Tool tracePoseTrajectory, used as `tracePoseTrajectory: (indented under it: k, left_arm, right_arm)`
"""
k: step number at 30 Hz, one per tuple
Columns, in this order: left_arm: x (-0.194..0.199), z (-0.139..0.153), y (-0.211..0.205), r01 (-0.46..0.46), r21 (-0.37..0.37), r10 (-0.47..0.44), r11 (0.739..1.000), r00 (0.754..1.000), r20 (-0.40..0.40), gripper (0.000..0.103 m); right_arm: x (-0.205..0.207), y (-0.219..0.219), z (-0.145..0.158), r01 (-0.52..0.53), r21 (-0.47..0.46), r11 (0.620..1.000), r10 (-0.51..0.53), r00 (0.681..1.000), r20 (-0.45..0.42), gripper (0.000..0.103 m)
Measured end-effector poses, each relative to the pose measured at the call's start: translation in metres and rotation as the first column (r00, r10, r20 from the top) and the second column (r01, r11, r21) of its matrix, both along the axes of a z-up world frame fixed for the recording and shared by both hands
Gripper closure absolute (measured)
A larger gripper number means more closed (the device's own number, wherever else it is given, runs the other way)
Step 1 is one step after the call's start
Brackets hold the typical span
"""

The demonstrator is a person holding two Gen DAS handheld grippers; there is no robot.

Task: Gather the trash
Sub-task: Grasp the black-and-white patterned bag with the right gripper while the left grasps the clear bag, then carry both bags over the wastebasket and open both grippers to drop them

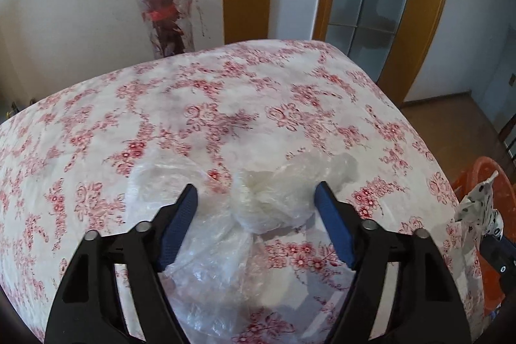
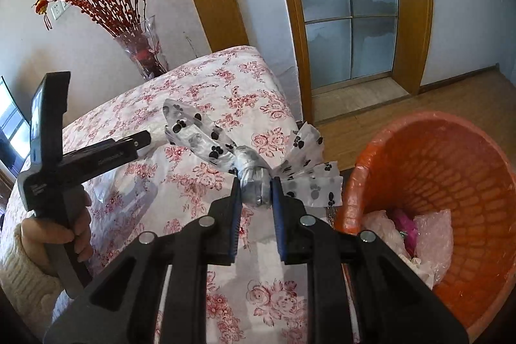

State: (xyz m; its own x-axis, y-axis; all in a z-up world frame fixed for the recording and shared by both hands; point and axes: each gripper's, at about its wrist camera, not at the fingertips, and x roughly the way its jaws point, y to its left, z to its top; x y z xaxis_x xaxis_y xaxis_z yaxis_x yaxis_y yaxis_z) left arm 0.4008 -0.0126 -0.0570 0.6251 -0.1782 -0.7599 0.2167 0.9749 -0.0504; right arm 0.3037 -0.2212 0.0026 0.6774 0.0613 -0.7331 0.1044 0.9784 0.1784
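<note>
On the floral tablecloth (image 1: 225, 92) lies a crumpled clear plastic bag (image 1: 271, 205) with a knotted lump. My left gripper (image 1: 256, 192) is open around that lump, one blue pad on each side, and neither pad visibly presses it. My right gripper (image 2: 254, 186) is shut on the twisted neck of a white paw-print plastic bag (image 2: 309, 179), held above the table's edge. The orange mesh trash basket (image 2: 435, 182) stands just right of it on the floor, with crumpled plastic and something pink inside. The paw-print bag (image 1: 480, 205) and the basket (image 1: 483, 173) also show at the right edge of the left wrist view.
A glass vase of red branches (image 1: 167, 15) stands behind the table's far corner. A wood-framed glass door (image 2: 348, 5) and wooden floor (image 2: 451, 95) lie beyond the table. A hand in a cream sleeve (image 2: 74, 231) grips the black left tool.
</note>
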Motion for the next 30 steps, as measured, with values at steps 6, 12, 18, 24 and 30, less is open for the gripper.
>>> tracePoseTrajectory:
  k: [6,12,18,24,30]
  left_arm:
    - [-0.002,0.000,-0.002,0.016,-0.027,-0.016,1.000,1.000,0.005,0.068]
    - [-0.017,0.008,-0.001,0.014,-0.035,-0.013,0.999,0.999,0.039,0.071]
    - [-0.047,0.031,-0.004,0.031,-0.062,-0.025,0.998,0.996,0.091,0.071]
    - [-0.083,0.050,-0.018,0.072,-0.090,-0.060,0.993,0.990,0.128,0.071]
    - [-0.122,0.068,-0.040,0.127,-0.112,-0.108,0.986,0.981,0.163,0.071]
  right_arm:
    - [-0.004,0.000,0.003,-0.003,0.003,1.000,0.003,1.000,0.006,0.084]
    - [-0.015,-0.004,0.015,0.008,-0.003,1.000,-0.008,0.999,0.031,0.084]
    - [-0.035,-0.012,0.032,0.029,-0.001,1.000,-0.028,0.997,0.069,0.084]
    - [-0.065,-0.025,0.051,0.059,0.002,0.998,-0.059,0.992,0.112,0.084]
    - [-0.095,-0.043,0.065,0.101,0.007,0.995,-0.101,0.984,0.146,0.084]
